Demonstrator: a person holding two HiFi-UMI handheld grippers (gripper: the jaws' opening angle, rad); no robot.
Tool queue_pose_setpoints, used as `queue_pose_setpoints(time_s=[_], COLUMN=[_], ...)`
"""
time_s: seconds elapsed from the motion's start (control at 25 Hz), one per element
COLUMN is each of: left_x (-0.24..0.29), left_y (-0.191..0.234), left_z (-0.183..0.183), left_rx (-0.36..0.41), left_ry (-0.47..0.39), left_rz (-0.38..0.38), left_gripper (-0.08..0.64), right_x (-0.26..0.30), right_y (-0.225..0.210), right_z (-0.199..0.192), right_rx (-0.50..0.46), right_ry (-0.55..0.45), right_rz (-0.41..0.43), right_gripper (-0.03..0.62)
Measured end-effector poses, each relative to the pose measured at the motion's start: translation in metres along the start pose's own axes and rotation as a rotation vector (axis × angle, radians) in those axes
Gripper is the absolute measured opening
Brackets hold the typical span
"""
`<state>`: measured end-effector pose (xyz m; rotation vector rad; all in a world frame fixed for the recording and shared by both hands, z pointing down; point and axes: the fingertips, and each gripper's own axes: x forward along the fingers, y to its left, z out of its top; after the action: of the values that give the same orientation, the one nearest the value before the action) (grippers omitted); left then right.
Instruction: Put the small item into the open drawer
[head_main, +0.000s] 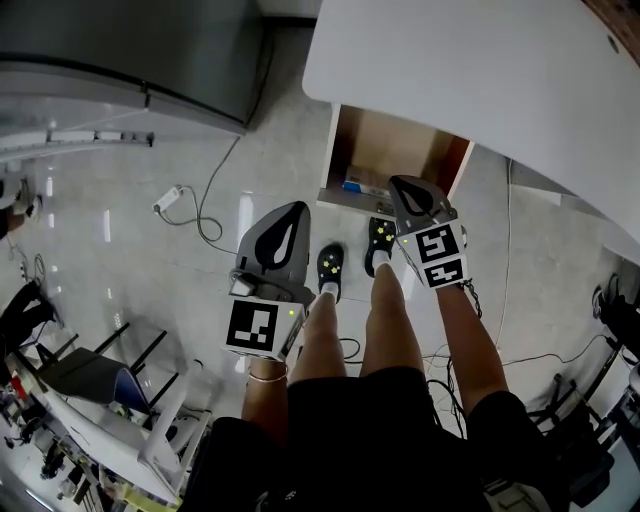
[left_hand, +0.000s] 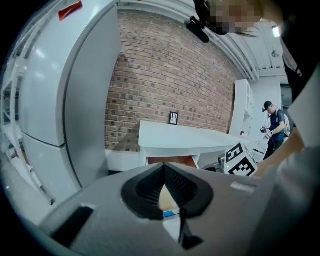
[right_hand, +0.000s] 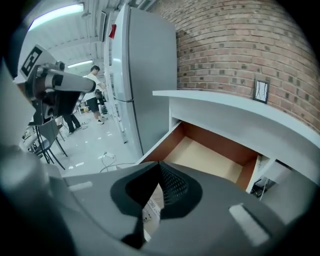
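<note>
The open wooden drawer sticks out from under the white table. A small blue-and-white item lies in it near the front left corner. My right gripper hovers over the drawer's front edge with its jaws shut. In the right gripper view the closed tips point at the drawer, and a white printed item shows through the opening below them. My left gripper hangs left of the drawer, shut and empty; a blue-white item shows through its jaws.
A tall grey fridge stands left of the table. A cable with a plug lies on the tiled floor. The person's legs and black shoes stand before the drawer. A chair sits lower left. Another person stands far off.
</note>
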<state>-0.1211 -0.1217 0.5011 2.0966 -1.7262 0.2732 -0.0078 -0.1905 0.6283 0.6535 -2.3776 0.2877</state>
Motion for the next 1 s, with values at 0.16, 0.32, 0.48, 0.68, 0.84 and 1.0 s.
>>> queue_pose_setpoints(time_s=[0.16,0.32,0.48,0.68,0.84,1.0], left_x=[-0.002,-0.005,-0.006,-0.013,-0.015,-0.020], left_y=[-0.005,-0.009,-0.015,-0.022,-0.025,-0.030], left_z=[0.003,0.007,0.014,0.022,0.024,0.028], left_rx=[0.007,0.013,0.028,0.039,0.058,0.064], left_ry=[0.000,0.000,-0.007,-0.005,-0.009,-0.001], left_rz=[-0.013,-0.031,-0.055,-0.081,-0.103,-0.122], left_gripper=[-0.003,-0.003,-0.003,-0.003,-0.003,-0.003], right_x=[-0.018,-0.038,-0.058,-0.080,-0.093,-0.107], right_y=[-0.005,-0.007,-0.006,-0.002,-0.005,-0.004], right_z=[0.008,0.022,0.034,0.050,0.057,0.058], right_rx=[0.072,0.147,0.195,0.221,0.249,0.282], right_ry=[-0.045,-0.106,-0.159,-0.221,-0.256,-0.271], right_rz=[-0.035,-0.071,-0.101,-0.121,-0.152,-0.181], right_gripper=[0.013,0.012,0.012,0.012,0.012,0.012])
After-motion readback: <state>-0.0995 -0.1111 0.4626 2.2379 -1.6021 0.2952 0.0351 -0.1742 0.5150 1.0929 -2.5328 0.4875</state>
